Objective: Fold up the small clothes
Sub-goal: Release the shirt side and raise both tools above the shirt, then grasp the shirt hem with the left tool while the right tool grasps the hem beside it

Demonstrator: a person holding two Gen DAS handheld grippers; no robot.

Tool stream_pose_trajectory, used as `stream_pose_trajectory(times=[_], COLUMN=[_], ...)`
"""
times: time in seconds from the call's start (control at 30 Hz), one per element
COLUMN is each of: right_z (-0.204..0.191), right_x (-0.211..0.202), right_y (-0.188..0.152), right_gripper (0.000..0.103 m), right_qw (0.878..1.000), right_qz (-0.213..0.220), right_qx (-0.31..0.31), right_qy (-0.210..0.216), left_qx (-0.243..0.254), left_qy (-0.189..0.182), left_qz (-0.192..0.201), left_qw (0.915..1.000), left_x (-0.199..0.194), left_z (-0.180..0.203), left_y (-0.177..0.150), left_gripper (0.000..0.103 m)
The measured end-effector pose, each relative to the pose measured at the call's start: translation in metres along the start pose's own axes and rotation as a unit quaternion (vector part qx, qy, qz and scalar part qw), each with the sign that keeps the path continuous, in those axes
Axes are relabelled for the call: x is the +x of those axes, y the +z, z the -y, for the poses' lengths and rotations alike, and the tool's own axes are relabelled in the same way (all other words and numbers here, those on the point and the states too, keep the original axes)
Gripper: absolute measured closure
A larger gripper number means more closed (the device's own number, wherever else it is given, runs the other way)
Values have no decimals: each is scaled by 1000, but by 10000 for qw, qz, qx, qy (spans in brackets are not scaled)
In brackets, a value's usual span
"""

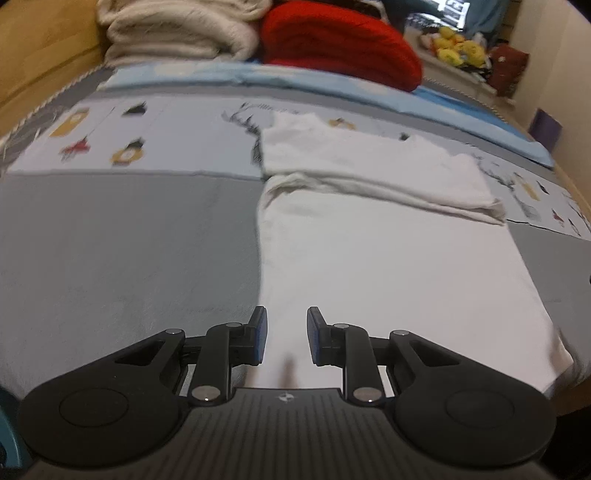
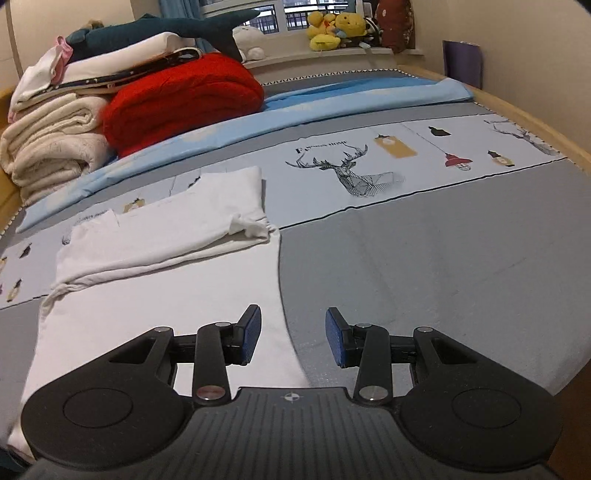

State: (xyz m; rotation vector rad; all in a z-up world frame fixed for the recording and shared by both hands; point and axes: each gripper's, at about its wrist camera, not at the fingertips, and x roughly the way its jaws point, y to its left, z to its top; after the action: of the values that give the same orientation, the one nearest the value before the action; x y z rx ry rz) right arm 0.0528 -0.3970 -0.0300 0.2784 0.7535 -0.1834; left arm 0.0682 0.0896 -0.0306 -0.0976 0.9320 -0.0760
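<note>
Shirt: white shirt (image 1: 388,266) lies flat on the bed (image 1: 129,240), its far part folded back over itself in a thicker band (image 2: 166,229); the near part is a single smooth layer.
Left tongs: left tongs (image 1: 286,338) hang low over the shirt's near left edge, fingers apart, nothing between the blue pads (image 1: 261,339).
Right tongs: right tongs (image 2: 293,336) hang over the shirt's near right edge, fingers apart and holding nothing; the left pad is above the shirt, the right pad above bare bedcover.
Bedcover: grey, with a pale printed strip just beyond the shirt; a deer head drawing (image 2: 347,170) sits on that strip, to the right of the shirt.
Blue sheet: blue sheet (image 2: 295,99) lies across the bed beyond the shirt.
Red blanket: red blanket (image 2: 184,99) sits far beyond the shirt, touching a stack of cream blankets (image 2: 51,147) to its left.
Toys: yellow plush toys (image 2: 332,29) rest on the window ledge, well apart from the shirt.
</note>
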Motion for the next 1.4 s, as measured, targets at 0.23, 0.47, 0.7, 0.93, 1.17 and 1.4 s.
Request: stream_pose_trajectory(times=[0.23, 0.47, 0.7, 0.93, 1.17, 1.4], right_z=[-1, -9, -4, 13, 22, 19], right_x=[8, 8, 13, 19, 51, 69], right_y=[-5, -3, -8, -15, -34, -51], right_gripper=[62, 62, 62, 62, 62, 60], right_qw=[9995, 9998, 9993, 9966, 9866, 9753], right_qz=[-195, -168, -279, -567, -1520, -2138], right_qx=[247, 138, 238, 585, 539, 257], right_qy=[-15, 10, -86, -142, -255, -500], left_qx=[-150, -158, -758, -1013, -1129, -830], left_qy=[0, -49, -212, -63, 29, -5], left_qz=[-192, -161, -337, -759, -1155, -1451], left_qw=[9997, 9997, 9963, 9919, 9869, 9859], left_x=[-4, -1, 4, 16, 26, 37], left_z=[-3, -3, -25, -37, -45, -37], left_y=[2, -1, -2, -8, -18, -27], left_gripper=[78, 78, 78, 77, 76, 76])
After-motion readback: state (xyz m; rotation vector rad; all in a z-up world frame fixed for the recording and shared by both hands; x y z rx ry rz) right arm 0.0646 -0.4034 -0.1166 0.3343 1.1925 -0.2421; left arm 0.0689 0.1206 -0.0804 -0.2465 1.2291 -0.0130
